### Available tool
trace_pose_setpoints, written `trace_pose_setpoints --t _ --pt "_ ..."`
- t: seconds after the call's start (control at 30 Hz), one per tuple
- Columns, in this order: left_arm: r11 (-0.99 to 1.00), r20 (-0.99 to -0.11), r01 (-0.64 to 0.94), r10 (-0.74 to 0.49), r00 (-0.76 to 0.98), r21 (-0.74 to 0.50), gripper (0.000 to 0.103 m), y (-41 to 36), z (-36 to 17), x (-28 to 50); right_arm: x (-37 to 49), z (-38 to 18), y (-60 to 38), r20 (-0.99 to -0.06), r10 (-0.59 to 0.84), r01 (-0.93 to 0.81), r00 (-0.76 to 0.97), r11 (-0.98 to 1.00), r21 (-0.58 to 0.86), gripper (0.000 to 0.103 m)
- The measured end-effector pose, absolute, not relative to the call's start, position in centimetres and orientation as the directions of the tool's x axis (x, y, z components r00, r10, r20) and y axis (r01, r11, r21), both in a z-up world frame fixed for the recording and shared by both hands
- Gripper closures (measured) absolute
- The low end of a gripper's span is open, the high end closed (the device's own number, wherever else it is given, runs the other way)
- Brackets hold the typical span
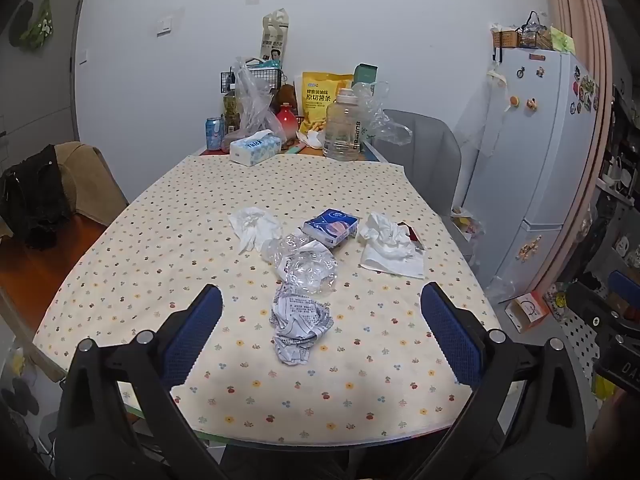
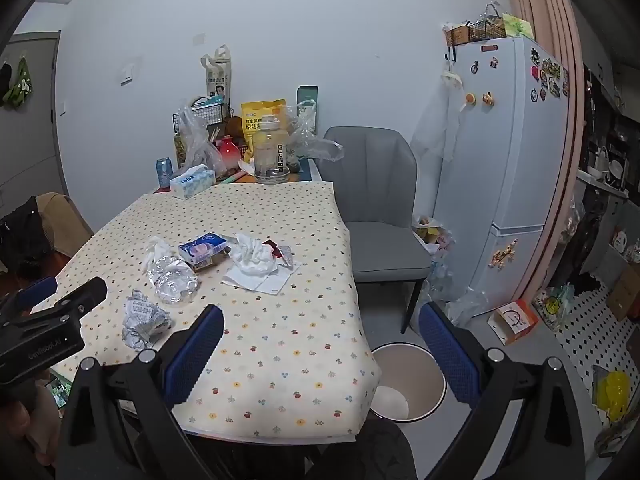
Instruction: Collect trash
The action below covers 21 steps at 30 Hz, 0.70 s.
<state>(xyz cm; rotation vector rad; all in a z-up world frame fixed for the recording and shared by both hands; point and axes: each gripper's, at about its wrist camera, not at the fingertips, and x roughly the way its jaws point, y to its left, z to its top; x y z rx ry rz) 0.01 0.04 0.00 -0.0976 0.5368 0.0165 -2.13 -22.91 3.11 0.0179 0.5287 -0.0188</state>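
Observation:
Trash lies on the flowered tablecloth (image 1: pixel 168 216): a crumpled printed paper (image 1: pixel 299 322) nearest me, a crushed clear plastic bottle (image 1: pixel 306 266), a white tissue (image 1: pixel 254 226), a blue packet (image 1: pixel 330 226) and crumpled white napkins (image 1: pixel 390 246). My left gripper (image 1: pixel 320 312) is open and empty, hovering above the printed paper. My right gripper (image 2: pixel 320 334) is open and empty over the table's right front corner. The same trash shows in the right wrist view: paper (image 2: pixel 142 320), bottle (image 2: pixel 174 278), napkins (image 2: pixel 258 260). A white waste bin (image 2: pixel 408 380) stands on the floor below that corner.
The table's far end holds a tissue box (image 1: pixel 254 148), a big water bottle (image 1: pixel 344 126), a snack bag (image 1: pixel 322 98), a can and plastic bags. A grey chair (image 2: pixel 380 208) and a fridge (image 2: pixel 508 168) stand to the right. A chair with clothes (image 1: pixel 44 196) is left.

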Motion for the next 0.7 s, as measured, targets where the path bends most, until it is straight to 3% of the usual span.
trace_pose_setpoints --t 0.7 --pt "0.997 -0.513 -0.030 -0.009 0.859 -0.069 0.004 -1.0 -0.4 0.0 -2.1 2.8 -23.2 -0.512 -0.007 0.026 0.859 0.999 0.029 0.007"
